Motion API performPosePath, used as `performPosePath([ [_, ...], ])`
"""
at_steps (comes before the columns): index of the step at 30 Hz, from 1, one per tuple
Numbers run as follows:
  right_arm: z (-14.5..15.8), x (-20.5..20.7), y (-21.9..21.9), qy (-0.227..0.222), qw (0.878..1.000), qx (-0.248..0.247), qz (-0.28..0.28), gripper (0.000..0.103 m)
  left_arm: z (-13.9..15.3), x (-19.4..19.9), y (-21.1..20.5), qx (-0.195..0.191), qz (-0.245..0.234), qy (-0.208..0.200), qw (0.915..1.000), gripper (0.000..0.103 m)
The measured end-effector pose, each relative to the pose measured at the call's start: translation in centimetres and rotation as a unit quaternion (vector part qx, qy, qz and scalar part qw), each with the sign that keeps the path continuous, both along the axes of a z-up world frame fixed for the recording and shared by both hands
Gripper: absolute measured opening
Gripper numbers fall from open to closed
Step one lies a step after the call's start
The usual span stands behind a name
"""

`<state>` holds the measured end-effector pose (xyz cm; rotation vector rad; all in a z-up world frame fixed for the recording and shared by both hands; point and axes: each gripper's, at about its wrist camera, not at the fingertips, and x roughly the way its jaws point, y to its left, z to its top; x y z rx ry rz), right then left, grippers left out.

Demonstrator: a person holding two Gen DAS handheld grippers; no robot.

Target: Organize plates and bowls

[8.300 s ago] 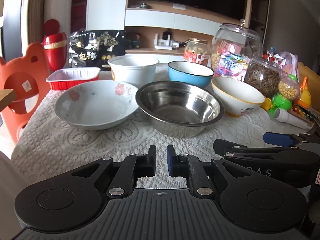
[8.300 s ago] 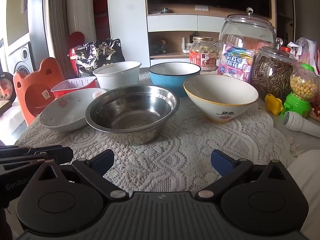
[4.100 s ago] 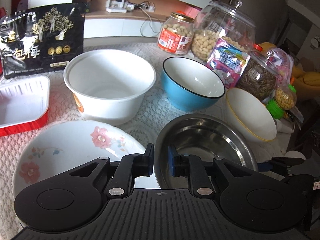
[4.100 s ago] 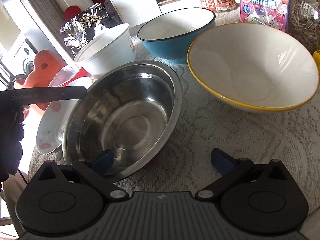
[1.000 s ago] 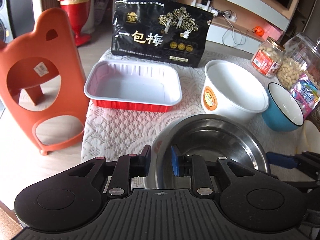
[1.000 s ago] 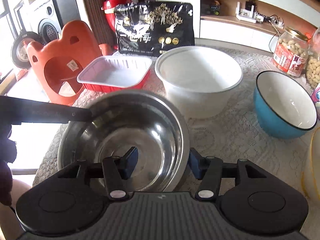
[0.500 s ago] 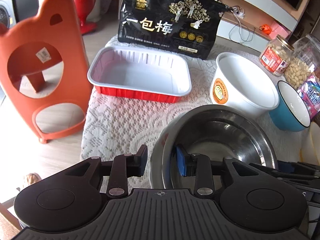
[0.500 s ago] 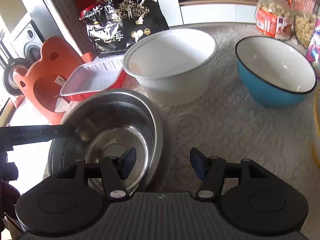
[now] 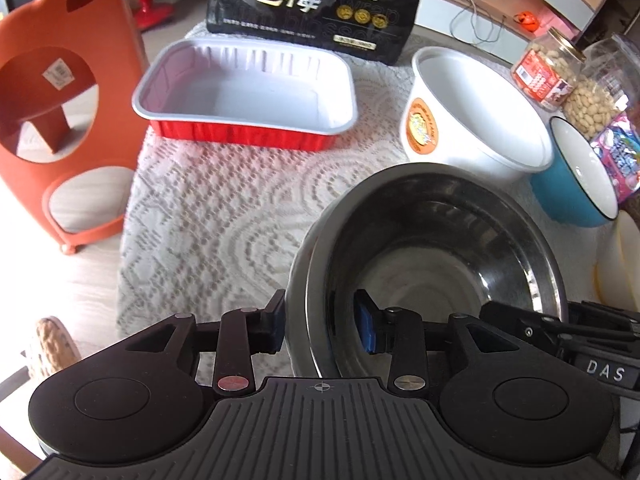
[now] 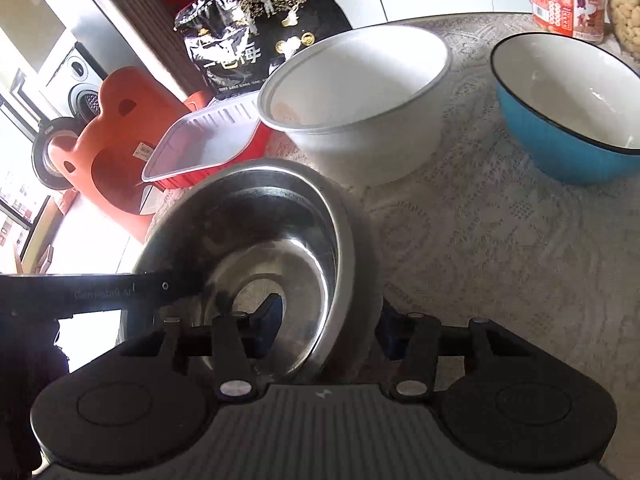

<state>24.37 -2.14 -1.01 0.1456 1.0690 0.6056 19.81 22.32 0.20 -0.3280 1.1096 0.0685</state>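
A steel bowl [image 9: 440, 248] rests nested in a shallow white plate whose rim [image 9: 298, 280] shows around its left side. My left gripper [image 9: 320, 326] straddles the near rims of both. Its jaws are opening, with one pad outside the plate and one inside the bowl, neither pressing. In the right wrist view the steel bowl [image 10: 256, 240] is blurred. My right gripper [image 10: 328, 328] straddles its right rim with jaws closing, and the inner pad still stands off the wall. The left gripper's finger [image 10: 120, 292] reaches in from the left.
On the lace cloth stand a white paper bowl [image 9: 480, 112], a blue bowl [image 9: 576, 184], a yellow-rimmed bowl [image 9: 624, 264] at the right edge and a red foil tray [image 9: 248, 92]. Behind are a black snack bag [image 9: 320, 0] and jars [image 9: 548, 72]. An orange stool [image 9: 52, 100] stands left of the table.
The left jaws, nearly shut on the steel bowl's rim a second ago, have spread apart. The right jaws have drawn closer around the opposite rim. Both grippers sank and tilted down.
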Motion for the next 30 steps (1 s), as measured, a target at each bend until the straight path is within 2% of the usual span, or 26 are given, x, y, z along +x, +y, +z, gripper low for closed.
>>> performPosePath([
  [4, 0.2, 0.6, -3.1, 0.004, 1.000, -0.006, -0.023, 0.050, -0.4, 0.1, -2.1, -0.041, -0.044, -0.001, 0.9982, 0.038],
  [7, -0.3, 0.6, -4.7, 0.007, 0.999, -0.015, -0.036, 0.050, -0.3, 0.0, -3.9, -0.037, -0.072, -0.015, 0.9966, 0.038],
  [10, -0.8, 0.2, -5.5, -0.003, 0.999, -0.018, -0.039, 0.049, 0.0, -0.2, -4.4, -0.033, -0.078, -0.026, 0.9960, 0.037],
  [12, -0.3, -0.5, -5.5, -0.031, 0.999, -0.024, -0.036, 0.049, -0.1, -0.2, -4.0, -0.039, -0.071, -0.024, 0.9965, 0.034],
  [14, 0.6, -1.4, -5.3, -0.078, 0.996, -0.040, -0.032, 0.049, 0.2, -0.3, -3.5, -0.044, -0.058, -0.036, 0.9967, 0.029],
  [16, 2.2, -2.2, -5.0, -0.137, 0.988, -0.061, -0.033, 0.049, 1.4, -0.7, -3.1, -0.027, -0.050, -0.076, 0.9955, 0.026],
  [19, 3.9, -2.8, -5.5, -0.191, 0.978, -0.075, -0.034, 0.053, 3.5, -1.6, -3.1, 0.001, -0.048, -0.150, 0.9876, 0.026],
  [23, 5.1, -2.5, -8.0, -0.210, 0.973, -0.069, -0.068, 0.063, 5.0, -2.5, -3.3, 0.008, -0.045, -0.203, 0.9782, 0.026],
  [27, 5.8, -2.4, -11.5, -0.235, 0.961, -0.096, -0.113, 0.068, 6.1, -3.1, -3.9, 0.009, -0.043, -0.216, 0.9754, 0.026],
  [30, 5.8, -2.2, -15.0, -0.244, 0.952, -0.110, -0.149, 0.069, 7.2, -4.2, -5.3, -0.016, -0.061, -0.222, 0.9730, 0.026],
])
